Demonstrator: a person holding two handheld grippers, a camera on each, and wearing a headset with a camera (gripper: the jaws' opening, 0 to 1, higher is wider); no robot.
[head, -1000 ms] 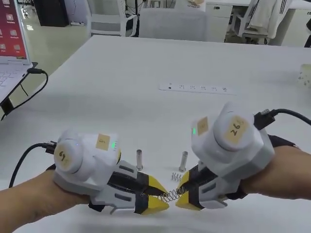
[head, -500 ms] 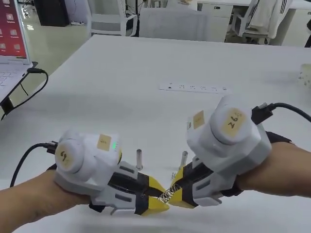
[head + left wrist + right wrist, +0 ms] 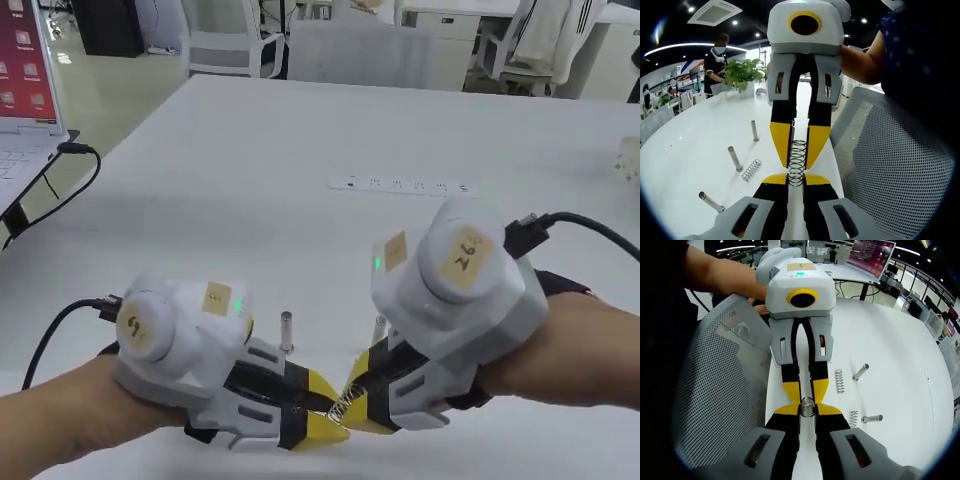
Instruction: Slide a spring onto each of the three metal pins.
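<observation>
In the head view, a small silver coil spring (image 3: 345, 403) bridges the left gripper (image 3: 328, 410) and the right gripper (image 3: 362, 398), low over the white table (image 3: 300, 150) near its front edge. In the left gripper view, both grippers pinch the spring, whose long axis runs gripper to gripper, crosswise to the slim steel pins (image 3: 735, 158). In the right gripper view it shows end-on, and an uneven squeeze could kink it or flick it away.

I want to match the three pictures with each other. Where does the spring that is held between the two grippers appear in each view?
Head view: the spring is low in the centre, between the yellow fingers.
Left gripper view: centre, a little below the middle, seen along its side.
Right gripper view: centre, below the middle, seen end-on.
Shared landmark: the metal pins near it.
</observation>
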